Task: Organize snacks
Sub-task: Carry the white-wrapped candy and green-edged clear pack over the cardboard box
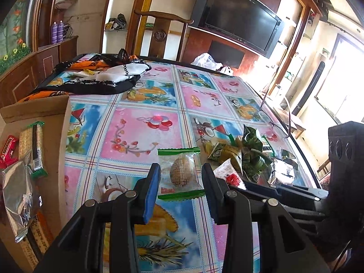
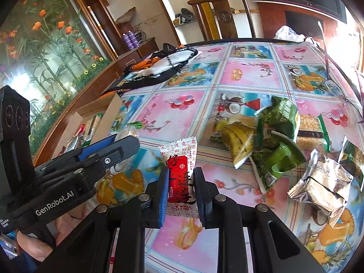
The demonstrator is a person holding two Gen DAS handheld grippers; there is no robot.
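My left gripper (image 1: 181, 168) is shut on a clear packet with green ends (image 1: 182, 175) that holds a round brown cake. It hovers over the patterned tablecloth (image 1: 141, 127). Just left of it stands an open cardboard box (image 1: 56, 118) with a green-ended bar (image 1: 34, 147), a red packet (image 1: 9, 150) and a silver packet (image 1: 18, 193) inside. My right gripper (image 2: 181, 171) is shut on a red and white packet (image 2: 179, 177), held upright. To its left is the left gripper (image 2: 127, 138) with its cake packet (image 2: 129, 132). To its right lies a pile of green packets (image 2: 275, 136) and silver packets (image 2: 323, 182).
A black, orange and white cloth bag (image 1: 102, 77) lies at the table's far left. Behind the table are a wooden chair (image 1: 163, 22) and a white plastic bag (image 1: 204, 60). The table edge (image 1: 302, 157) runs close behind the snack pile (image 1: 250, 154).
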